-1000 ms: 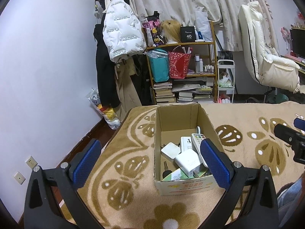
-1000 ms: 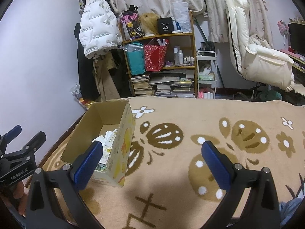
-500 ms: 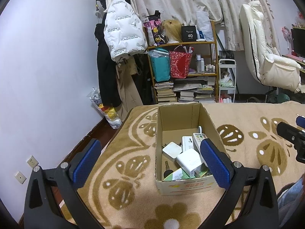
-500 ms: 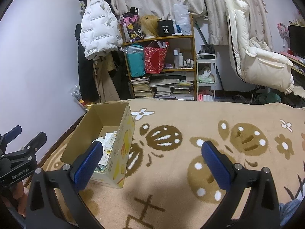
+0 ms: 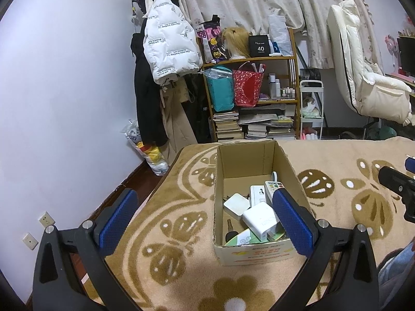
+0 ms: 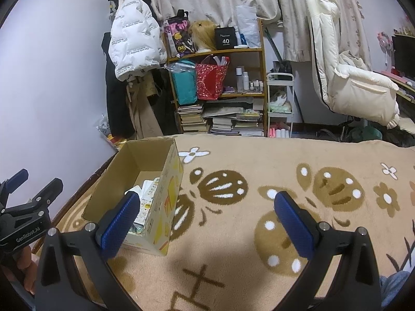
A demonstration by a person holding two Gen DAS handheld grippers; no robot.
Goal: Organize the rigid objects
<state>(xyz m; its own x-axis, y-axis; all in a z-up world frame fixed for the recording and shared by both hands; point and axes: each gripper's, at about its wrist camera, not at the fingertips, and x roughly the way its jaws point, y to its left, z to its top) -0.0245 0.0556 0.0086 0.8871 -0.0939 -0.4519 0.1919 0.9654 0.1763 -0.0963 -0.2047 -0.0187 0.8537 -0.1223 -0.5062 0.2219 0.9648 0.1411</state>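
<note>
Left wrist view: left gripper [image 5: 205, 215], black frame with blue ribbed pads, spread wide and empty, hovering above the tan blanket with brown butterfly pattern [image 5: 168, 223]. Open brown cardboard box [image 5: 286, 165] resting on that blanket, just ahead, its right wall partly behind the right pad. Inside, toward the near end: rounded white square adapter [image 5: 236, 204], white charger block [image 5: 262, 220] just beside it, white remote with coloured buttons [image 5: 273, 186] leaning at the right wall, small dark object at the bottom, too unclear to name. Black tip of the right gripper [image 5: 396, 184] at the far right edge.

Right wrist view: right gripper [image 6: 205, 220] likewise parted wide, nothing between the pads, over bare blanket [image 6: 259, 160]. Cardboard box [image 6: 168, 194] at left, behind the left pad, white items showing inside. Left gripper [image 6: 26, 207] at the left edge, held by a hand [image 6: 23, 267].
</note>
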